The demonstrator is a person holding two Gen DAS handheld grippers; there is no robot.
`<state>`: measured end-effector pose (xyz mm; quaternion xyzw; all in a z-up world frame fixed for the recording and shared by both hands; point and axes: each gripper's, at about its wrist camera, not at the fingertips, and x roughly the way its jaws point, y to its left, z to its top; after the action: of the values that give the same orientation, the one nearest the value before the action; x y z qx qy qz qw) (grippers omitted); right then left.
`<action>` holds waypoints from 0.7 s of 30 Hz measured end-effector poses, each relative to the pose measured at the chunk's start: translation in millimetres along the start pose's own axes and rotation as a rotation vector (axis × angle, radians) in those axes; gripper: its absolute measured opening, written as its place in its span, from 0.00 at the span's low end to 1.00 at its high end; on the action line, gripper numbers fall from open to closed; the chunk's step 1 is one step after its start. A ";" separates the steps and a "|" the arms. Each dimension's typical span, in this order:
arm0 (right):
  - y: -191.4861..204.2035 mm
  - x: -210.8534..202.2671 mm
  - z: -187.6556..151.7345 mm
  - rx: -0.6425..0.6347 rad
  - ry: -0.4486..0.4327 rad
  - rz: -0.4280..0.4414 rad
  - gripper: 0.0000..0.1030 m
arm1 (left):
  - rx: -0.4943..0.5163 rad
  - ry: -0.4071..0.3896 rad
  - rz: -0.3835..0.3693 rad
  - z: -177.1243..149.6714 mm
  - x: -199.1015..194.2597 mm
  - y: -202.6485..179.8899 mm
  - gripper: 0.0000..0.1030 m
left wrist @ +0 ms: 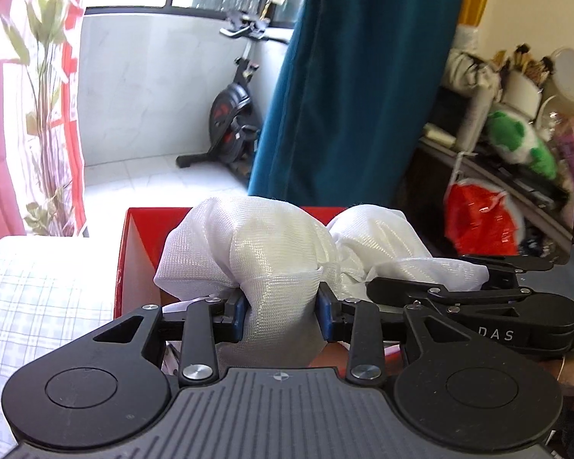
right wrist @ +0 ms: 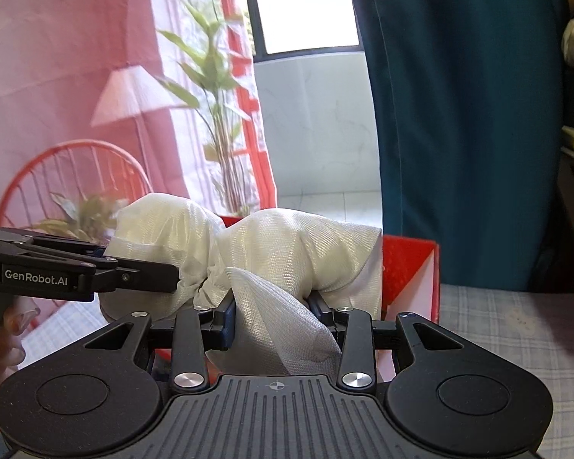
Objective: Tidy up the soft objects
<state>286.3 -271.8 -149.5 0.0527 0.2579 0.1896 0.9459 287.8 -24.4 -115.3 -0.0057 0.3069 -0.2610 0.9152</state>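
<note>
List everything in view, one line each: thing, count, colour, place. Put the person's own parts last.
mesh cloth bundle: one, white, bunched above the red box, held at both ends
box: one, red, on the checked bedding
bedding: one, pale checked, under the box
curtain: one, teal, behind the box
curtain: one, pink, left side
plant: one, green, by the window
exercise bike: one, black, on the tiled balcony
plush toy: one, green, on the cluttered shelf
bag: one, red, below the shelf
left hand-held gripper: black, clamped on cloth
right hand-held gripper: black, clamped on cloth
</note>
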 end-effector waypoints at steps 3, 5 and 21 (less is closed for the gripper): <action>-10.1 19.8 -7.5 0.038 0.020 0.005 0.33 | -0.010 0.026 0.026 -4.5 17.2 5.2 0.37; -13.2 29.3 -13.2 0.046 0.039 -0.004 0.33 | -0.001 0.040 0.044 -6.6 26.8 7.4 0.37; -7.0 40.8 -35.5 0.037 0.108 -0.108 0.41 | -0.032 0.069 0.086 -17.2 28.3 18.8 0.57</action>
<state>303.0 -262.4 -200.5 0.0457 0.3144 0.1362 0.9384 306.0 -19.2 -148.3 0.0019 0.3423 -0.2165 0.9143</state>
